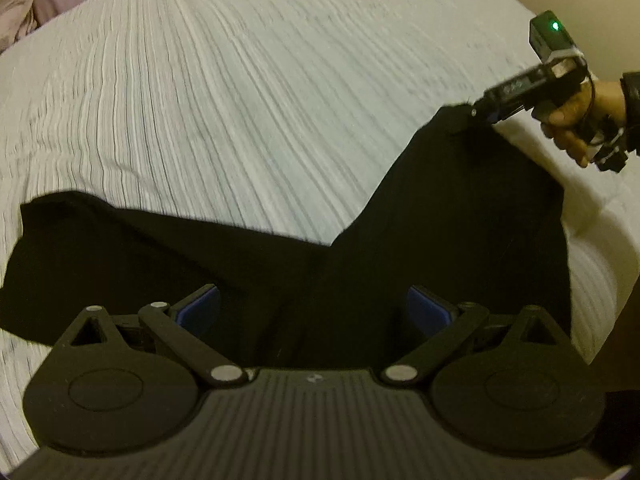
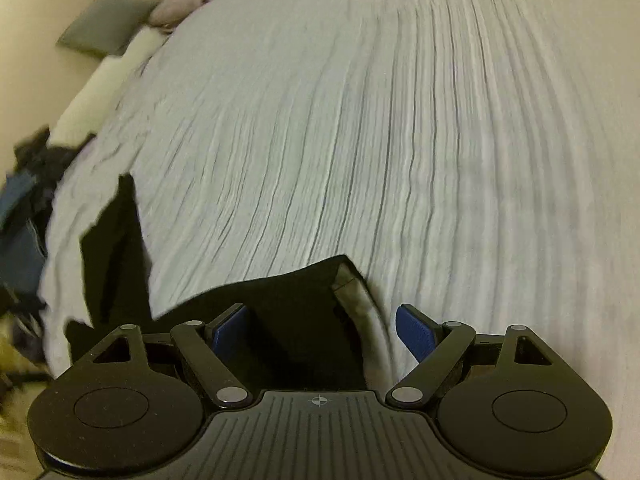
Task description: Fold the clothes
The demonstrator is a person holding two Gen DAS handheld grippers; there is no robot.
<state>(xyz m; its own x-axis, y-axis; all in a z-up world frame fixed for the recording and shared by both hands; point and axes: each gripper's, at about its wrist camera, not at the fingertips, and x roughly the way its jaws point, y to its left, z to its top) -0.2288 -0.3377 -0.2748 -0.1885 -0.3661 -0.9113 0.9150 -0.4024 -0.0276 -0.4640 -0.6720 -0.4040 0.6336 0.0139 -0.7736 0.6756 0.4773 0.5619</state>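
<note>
While the black trousers lie spread in a V on the striped bedspread, both claws, left claw and right claw, gape apart above them, holding nothing, apparently poised to pinch edges for folding.

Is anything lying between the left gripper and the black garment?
Nothing visible. The left gripper hangs open directly over the black garment, which lies on the striped bedspread.

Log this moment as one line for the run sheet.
stage: black garment spread on striped bedcover | left tool: open above garment | right tool: open over garment corner | fold: not yet made
</note>
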